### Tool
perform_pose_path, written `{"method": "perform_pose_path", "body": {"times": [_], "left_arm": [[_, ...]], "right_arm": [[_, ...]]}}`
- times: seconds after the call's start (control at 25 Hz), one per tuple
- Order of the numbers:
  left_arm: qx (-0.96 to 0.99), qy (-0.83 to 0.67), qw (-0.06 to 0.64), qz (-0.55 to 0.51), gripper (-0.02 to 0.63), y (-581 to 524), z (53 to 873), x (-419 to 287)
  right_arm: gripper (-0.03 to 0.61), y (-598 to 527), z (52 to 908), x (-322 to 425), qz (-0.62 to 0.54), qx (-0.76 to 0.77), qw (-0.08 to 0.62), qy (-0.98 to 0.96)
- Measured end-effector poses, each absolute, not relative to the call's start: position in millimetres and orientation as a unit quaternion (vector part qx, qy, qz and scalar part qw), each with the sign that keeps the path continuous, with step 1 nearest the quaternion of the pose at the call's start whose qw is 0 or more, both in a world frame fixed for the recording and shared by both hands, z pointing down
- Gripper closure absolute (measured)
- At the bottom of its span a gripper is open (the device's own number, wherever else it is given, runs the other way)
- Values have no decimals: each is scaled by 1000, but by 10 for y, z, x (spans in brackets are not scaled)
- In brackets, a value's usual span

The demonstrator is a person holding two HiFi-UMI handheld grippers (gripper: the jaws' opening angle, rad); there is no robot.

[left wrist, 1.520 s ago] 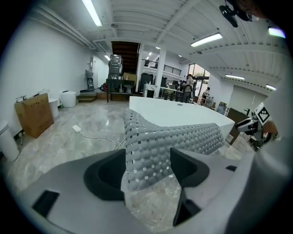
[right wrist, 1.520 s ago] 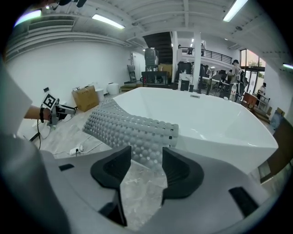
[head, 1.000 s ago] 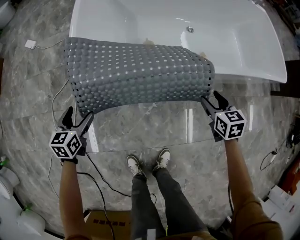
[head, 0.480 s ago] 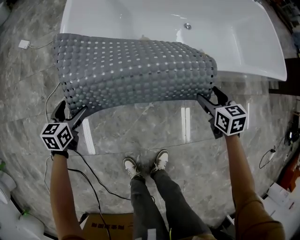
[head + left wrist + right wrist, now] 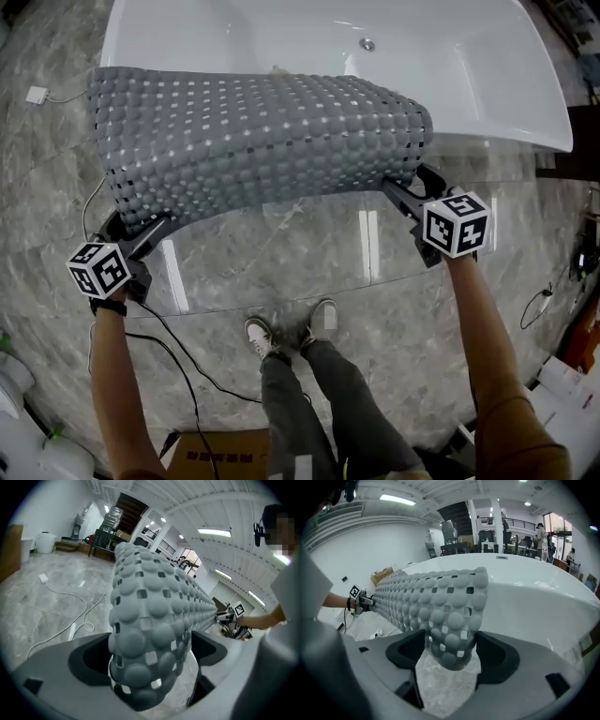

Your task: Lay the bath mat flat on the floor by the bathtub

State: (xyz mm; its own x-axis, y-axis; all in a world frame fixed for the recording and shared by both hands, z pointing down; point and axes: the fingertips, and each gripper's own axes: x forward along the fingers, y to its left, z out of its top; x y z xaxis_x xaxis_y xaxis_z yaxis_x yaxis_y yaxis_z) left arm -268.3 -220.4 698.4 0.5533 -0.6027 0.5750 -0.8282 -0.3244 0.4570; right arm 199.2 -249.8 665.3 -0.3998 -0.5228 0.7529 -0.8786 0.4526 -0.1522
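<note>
The pebbled bath mat (image 5: 253,141) hangs above the floor beside the bathtub (image 5: 487,94). Its near corners lie loose in the wide-spread left gripper (image 5: 141,227) and right gripper (image 5: 408,185). It looks floppy and light, best taken by its corners.

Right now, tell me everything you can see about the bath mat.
The bath mat is grey and rubbery-looking, covered in rounded bumps with small square holes between them. It is off the floor, spread wide and arched rather than flat. Its two near corners sit between the wide-apart jaws of the left gripper and the right gripper. In the head view its far edge covers the near rim of the white bathtub; contact there is unclear.
</note>
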Motion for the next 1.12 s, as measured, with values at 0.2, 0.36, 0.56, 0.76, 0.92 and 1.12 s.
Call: {"method": "perform_pose_path", "body": {"times": [0.2,0.36,0.56,0.76,0.92,1.12], "left_arm": [[791,-469,346,187,160,-2183,7077,-2645],[787,-490,330,177,223,-2176,7030,-2654],[773,-512,319,195,289,-2176,6995,-2601],[765,-536,287,212,382,-2156,6896,-2513],[765,-541,274,217,416,-2101,6831,-2370],[763,-551,248,229,474,-2061,6617,-2342]], "right_arm": [[247,-2479,6689,1970,261,463,321,-784],[253,-2478,6697,1944,253,463,325,-785],[339,-2453,6635,1938,240,464,327,-788],[405,-2442,6581,1854,230,465,318,-793],[466,-2451,6495,1870,214,466,318,-797],[509,-2408,6315,1772,189,473,320,-799]]}}
